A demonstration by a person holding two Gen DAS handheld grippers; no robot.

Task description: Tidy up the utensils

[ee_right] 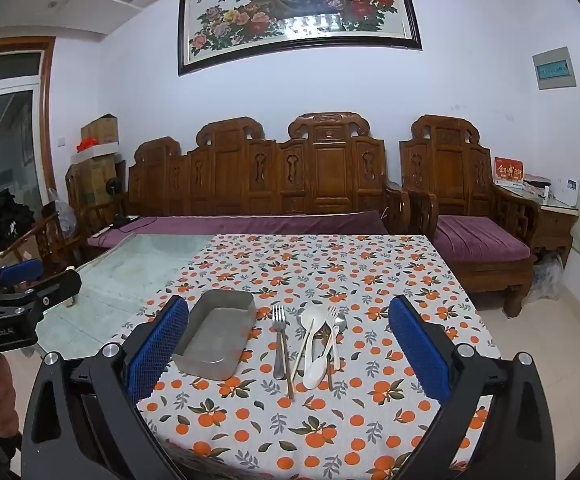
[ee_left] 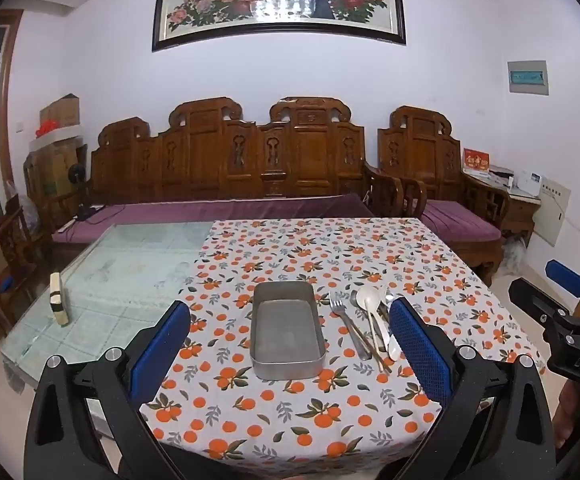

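The left gripper [ee_left: 290, 346] pad hides part of the overlapping utensils [ee_left: 370, 326].

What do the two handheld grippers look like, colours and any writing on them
Both are black plastic frames with silver round bolts at the joints. Each finger carries a long blue pad with a fine gridded texture. The right gripper has white lettering on its body; the left gripper's white label is too small to read. No cables show.

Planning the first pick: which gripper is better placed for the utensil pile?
Right, probably. In the right wrist view the utensil pile lies centred between its open fingers; in the left wrist view the metal tray is centred instead and the pile sits by its right-hand finger.
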